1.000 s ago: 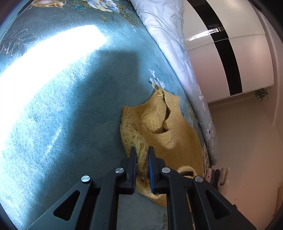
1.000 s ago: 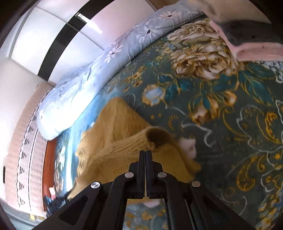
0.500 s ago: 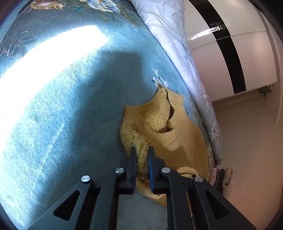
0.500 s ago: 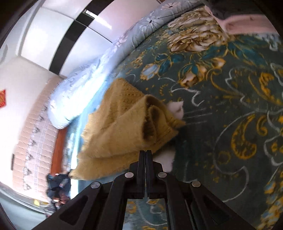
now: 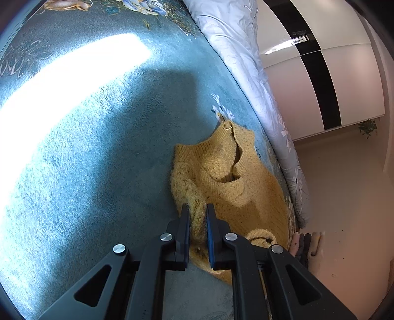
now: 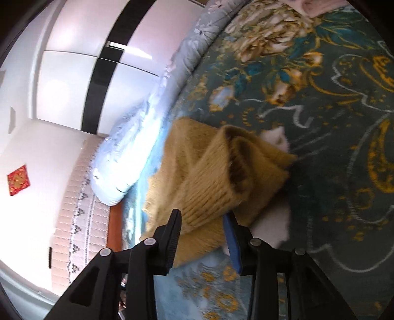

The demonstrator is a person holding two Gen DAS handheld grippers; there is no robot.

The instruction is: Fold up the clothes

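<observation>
A mustard yellow knitted sweater (image 5: 236,182) lies on the teal floral bedspread (image 5: 98,147), its collar open upward. My left gripper (image 5: 197,209) is shut on the sweater's fuzzy sleeve at its near left edge. In the right wrist view the sweater (image 6: 197,172) lies bunched, its ribbed cuff (image 6: 211,197) between the spread fingers of my right gripper (image 6: 203,216), which is open. A white patch (image 6: 273,140) shows beside the sweater.
A pale blue floral quilt (image 5: 246,61) lies rolled along the bed's far edge. White wardrobe doors with a black stripe (image 5: 320,73) stand beyond. Beige floor (image 5: 344,221) lies past the bed edge. A pink item (image 6: 317,3) lies at the top of the bedspread.
My right gripper has opened from shut, with the ribbed cuff now between its fingers, and its view has swung left. My left gripper keeps its hold on the sleeve.
</observation>
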